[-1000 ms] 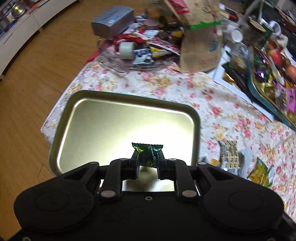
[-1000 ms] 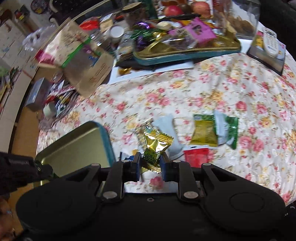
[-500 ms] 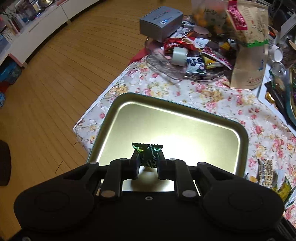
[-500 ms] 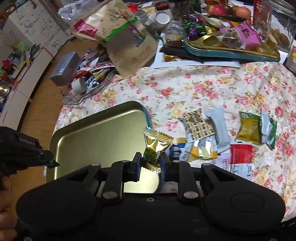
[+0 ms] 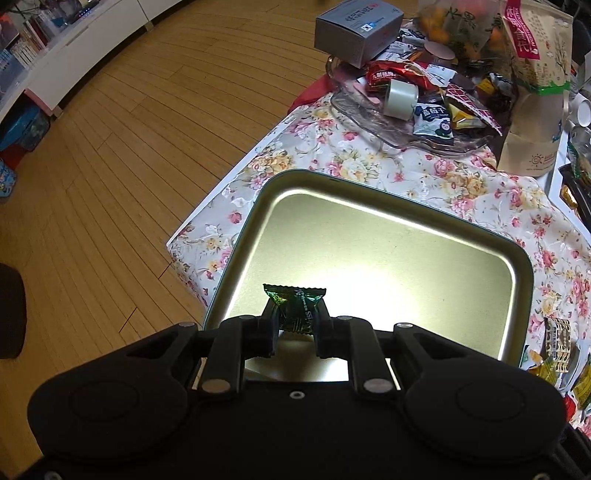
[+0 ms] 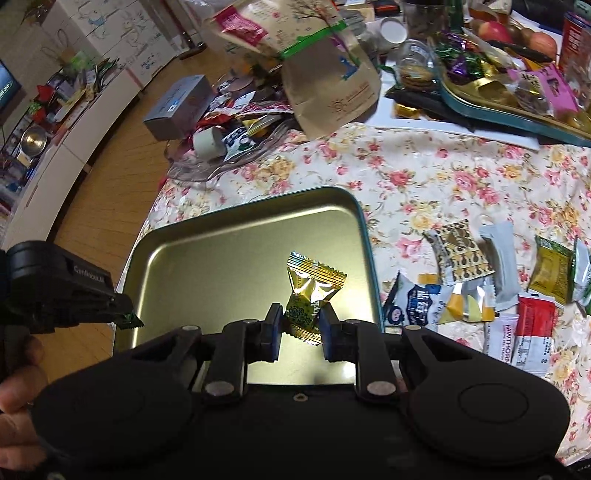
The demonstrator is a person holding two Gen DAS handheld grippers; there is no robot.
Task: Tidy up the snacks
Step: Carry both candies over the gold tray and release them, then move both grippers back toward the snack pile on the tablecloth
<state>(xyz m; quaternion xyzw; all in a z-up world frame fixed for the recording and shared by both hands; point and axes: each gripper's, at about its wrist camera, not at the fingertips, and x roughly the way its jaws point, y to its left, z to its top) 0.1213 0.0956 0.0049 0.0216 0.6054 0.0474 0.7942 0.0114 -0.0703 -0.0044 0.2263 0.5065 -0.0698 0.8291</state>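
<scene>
A table draped in a floral-print cloth point(image 6: 424, 177) carries a shallow gold-coloured metal tray with a teal rim point(image 5: 388, 258), bare inside and lying at the cloth's near corner above the wooden floor. Beyond the tray's far edge stands a brown paper pouch with a green seal strip point(image 6: 328, 85), beside a grey cardboard box point(image 5: 356, 27) and a clear dish heaped with wrappers. A loose row of small snack packets point(image 6: 480, 288) lies on the cloth just off the tray's right side. Over the tray, the black left gripper point(image 5: 294, 325) is clamped on a dark green foil-wrapped candy point(image 5: 295, 306), and the black right gripper point(image 6: 300, 328) is clamped on a gold foil-wrapped candy point(image 6: 312, 291); neither candy touches the tray.
</scene>
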